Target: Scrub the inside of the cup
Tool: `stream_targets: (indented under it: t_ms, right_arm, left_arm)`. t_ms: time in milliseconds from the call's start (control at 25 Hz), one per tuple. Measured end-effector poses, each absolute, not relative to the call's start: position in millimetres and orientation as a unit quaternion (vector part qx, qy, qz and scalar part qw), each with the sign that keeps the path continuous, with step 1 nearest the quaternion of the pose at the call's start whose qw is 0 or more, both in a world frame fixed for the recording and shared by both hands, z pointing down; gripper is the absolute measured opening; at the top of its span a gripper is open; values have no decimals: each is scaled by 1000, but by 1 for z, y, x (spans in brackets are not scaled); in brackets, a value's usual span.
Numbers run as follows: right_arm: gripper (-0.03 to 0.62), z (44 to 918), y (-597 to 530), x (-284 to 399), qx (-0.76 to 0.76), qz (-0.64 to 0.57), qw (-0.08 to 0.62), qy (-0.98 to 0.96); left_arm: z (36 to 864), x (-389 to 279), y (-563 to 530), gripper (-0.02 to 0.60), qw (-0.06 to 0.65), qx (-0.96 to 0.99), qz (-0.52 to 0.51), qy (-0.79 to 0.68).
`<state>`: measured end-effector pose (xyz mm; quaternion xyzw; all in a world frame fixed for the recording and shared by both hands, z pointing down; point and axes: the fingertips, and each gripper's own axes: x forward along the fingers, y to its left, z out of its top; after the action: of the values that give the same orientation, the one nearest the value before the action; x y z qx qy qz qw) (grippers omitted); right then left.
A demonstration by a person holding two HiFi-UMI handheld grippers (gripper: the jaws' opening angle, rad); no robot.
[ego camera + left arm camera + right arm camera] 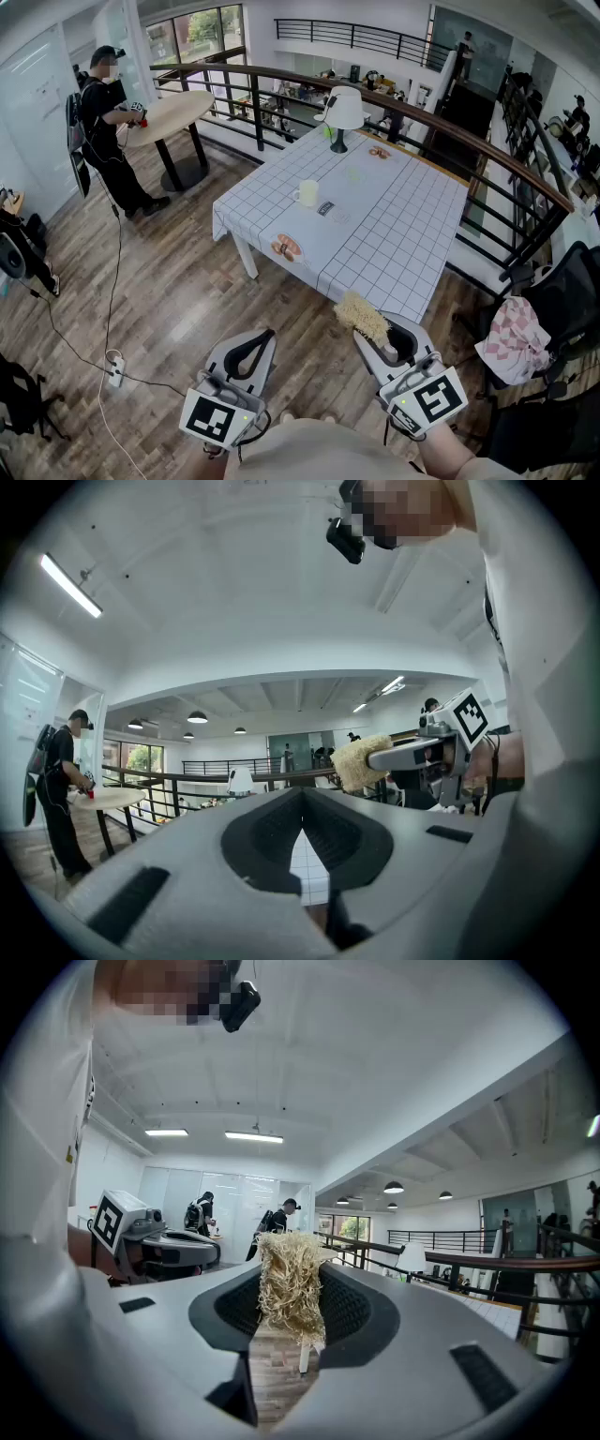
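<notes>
A: You are standing back from the surface (pixel 394 253). The cup (pixel 307 193) is sitting upright on its checked cloth, well apart from both claws.

B: Your right claw (pixel 367 330) is clamping a straw-coloured brush (pixel 361 316), whose bristles are sticking out past the tips. Your left claw (pixel 268 335) is pressing shut on nothing.

A: The cup is looking like white glazed ware, so it is probably stiff, smooth, breakable and light enough to skid on the cloth. You are likely going to need the left claw opened and set on the handle or across the wall, steadying the cup while the brush goes in.

B: A plate (pixel 287 247) is lying nearer you at the surface's edge. A small dark thing is lying just beside the cup, and a lamp (pixel 343 111) is standing at the far end.

A: Nothing is covering the cup's mouth. Only wooden floor (pixel 169 309) is lying between you and the surface, with a cable (pixel 114 370) trailing off to your left.
</notes>
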<state>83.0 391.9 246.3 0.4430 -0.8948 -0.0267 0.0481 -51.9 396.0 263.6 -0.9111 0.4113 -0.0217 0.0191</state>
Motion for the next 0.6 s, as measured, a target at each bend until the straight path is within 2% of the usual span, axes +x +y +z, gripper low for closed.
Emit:
stream_targets:
  t_ms: [600]
  right_arm:
    - [150, 250, 399, 115, 449, -6, 26, -893]
  left_arm:
    - [272, -24, 404, 12, 35, -910, -46, 411]
